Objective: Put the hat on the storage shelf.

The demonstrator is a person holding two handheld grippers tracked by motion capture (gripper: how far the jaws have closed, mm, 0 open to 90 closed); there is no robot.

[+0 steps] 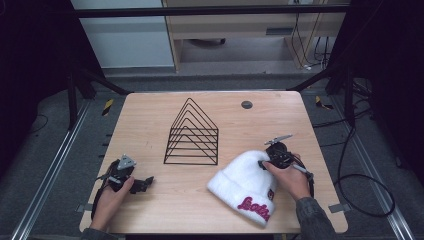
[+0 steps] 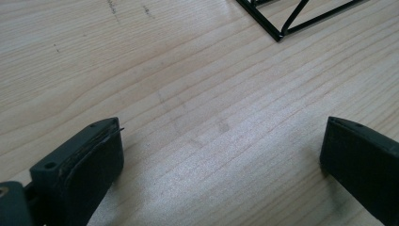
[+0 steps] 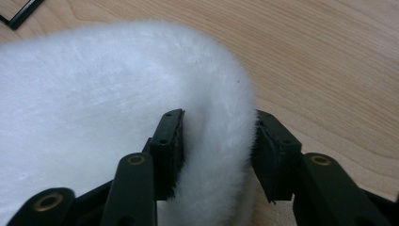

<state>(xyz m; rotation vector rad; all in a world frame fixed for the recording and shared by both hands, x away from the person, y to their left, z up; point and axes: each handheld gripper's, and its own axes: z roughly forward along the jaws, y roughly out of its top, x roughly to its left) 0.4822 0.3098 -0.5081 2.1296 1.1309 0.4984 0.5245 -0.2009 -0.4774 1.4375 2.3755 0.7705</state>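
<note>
Wooden table [image 1: 200,200], wire rack [image 1: 192,134] standing at its middle.
I have my right gripper [image 3: 217,141] pinching the fluffy edge of the white beanie [image 1: 245,182], which lies just right of the rack and nearer me; no earlier frame shows motion. My left gripper [image 2: 221,155] rests left of the rack, jaws spread wide over bare wood.

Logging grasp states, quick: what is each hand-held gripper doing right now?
Left hand-held gripper: open, nothing between its jaws.
Right hand-held gripper: closed on the edge of the white hat.
</note>
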